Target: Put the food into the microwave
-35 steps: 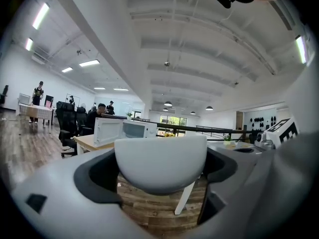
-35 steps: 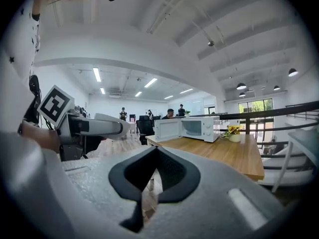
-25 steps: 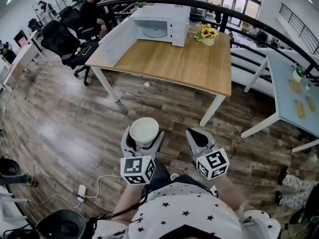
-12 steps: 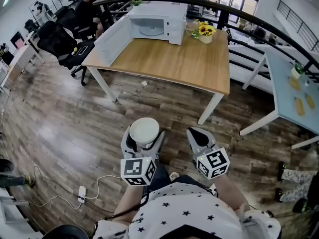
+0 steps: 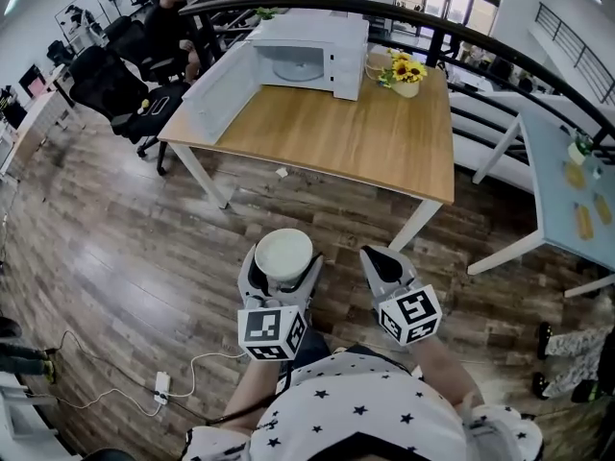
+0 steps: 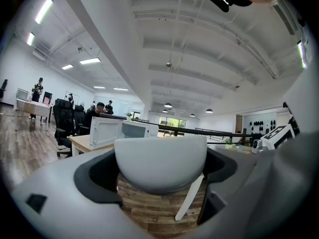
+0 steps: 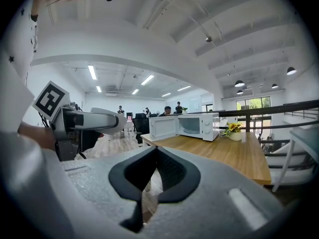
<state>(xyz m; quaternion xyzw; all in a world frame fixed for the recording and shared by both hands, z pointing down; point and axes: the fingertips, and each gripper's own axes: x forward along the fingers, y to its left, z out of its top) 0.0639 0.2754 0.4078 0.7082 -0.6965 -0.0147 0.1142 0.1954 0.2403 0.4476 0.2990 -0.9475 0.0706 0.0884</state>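
My left gripper is shut on a white bowl, held level over the wooden floor; the bowl fills the space between the jaws in the left gripper view. What lies inside the bowl cannot be made out. My right gripper hangs beside it, shut with nothing between its jaws. The white microwave stands at the far end of a wooden table, its door swung wide open to the left and the glass turntable showing. The microwave also appears ahead in the right gripper view.
A pot of yellow flowers stands right of the microwave. Black office chairs and a seated person are left of the table. A dark railing curves behind it. A pale table stands right. Cables and a power strip lie on the floor.
The table and microwave have shifted slightly in the head view as the person moved; both grippers keep their places, the bowl still held.
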